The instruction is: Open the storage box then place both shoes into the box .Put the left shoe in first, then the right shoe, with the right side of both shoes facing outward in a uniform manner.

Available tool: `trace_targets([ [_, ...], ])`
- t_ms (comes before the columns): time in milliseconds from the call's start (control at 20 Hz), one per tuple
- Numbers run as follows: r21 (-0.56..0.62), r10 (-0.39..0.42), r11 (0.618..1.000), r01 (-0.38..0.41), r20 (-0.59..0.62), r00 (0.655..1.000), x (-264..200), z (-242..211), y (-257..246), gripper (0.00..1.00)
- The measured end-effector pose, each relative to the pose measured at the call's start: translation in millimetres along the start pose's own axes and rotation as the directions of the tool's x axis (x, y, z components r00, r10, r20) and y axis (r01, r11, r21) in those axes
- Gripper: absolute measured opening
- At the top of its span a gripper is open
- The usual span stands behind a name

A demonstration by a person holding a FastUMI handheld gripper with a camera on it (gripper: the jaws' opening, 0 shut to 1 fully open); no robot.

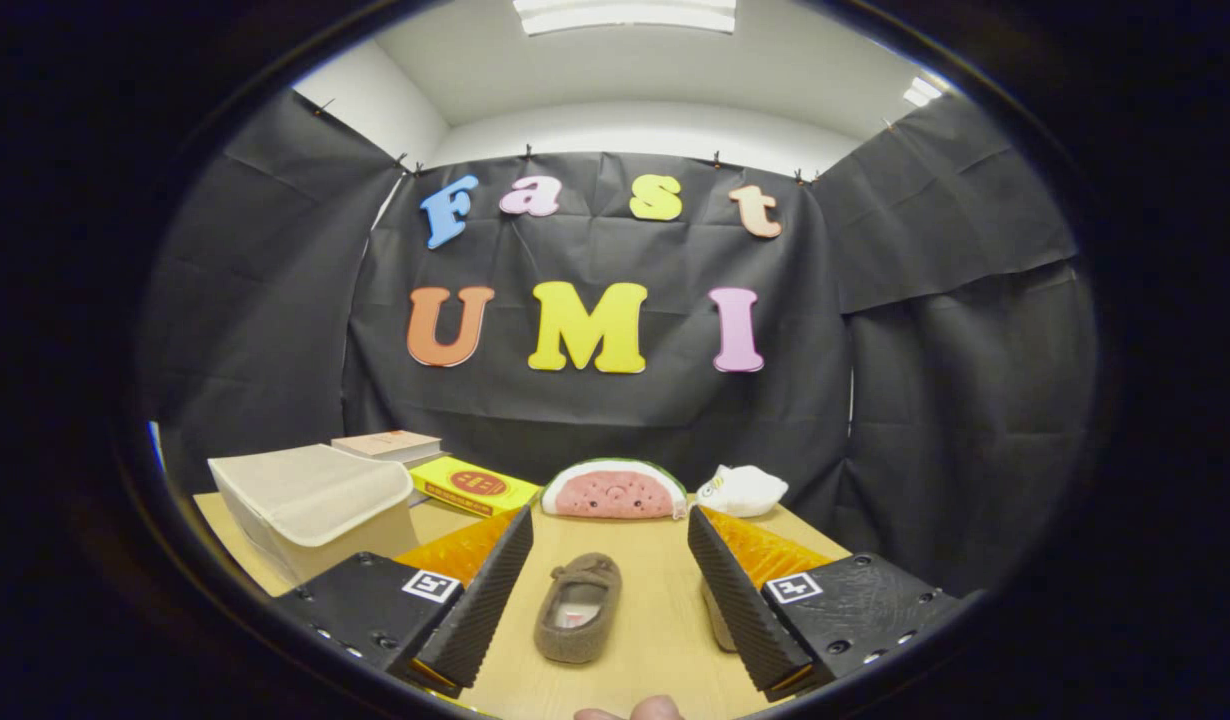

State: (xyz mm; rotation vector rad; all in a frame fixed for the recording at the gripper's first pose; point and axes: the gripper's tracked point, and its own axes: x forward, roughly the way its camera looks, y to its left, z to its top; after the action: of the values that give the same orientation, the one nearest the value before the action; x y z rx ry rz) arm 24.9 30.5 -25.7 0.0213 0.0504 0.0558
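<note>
Fingers [610,560] stood spread wide, gripping nothing; a brown shoe [578,607] lay between them on the counter [655,640], storage box [310,505] near its left edge.

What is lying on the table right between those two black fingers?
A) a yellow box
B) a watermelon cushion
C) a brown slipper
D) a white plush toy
C: a brown slipper lies on the wooden table in the gap of the open gripper, touching neither finger, while the watermelon cushion sits beyond the fingertips.
</note>
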Motion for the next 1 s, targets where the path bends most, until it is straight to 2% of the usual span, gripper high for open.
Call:
trace_targets([
  [250,0.082,0.114,0.99,-0.114,0.006,0.993,12.1,3.0,37.6,0.95],
  [600,0.209,0.284,0.939,-0.272,-0.033,0.958,42.3,-16.8,132.6,0.95],
  [900,0.343,0.446,0.854,-0.391,-0.097,0.89,57.4,-38.0,217.9,0.95],
  [1000,0.407,0.499,0.814,-0.414,-0.127,0.857,59.3,-48.8,237.5,0.95],
])
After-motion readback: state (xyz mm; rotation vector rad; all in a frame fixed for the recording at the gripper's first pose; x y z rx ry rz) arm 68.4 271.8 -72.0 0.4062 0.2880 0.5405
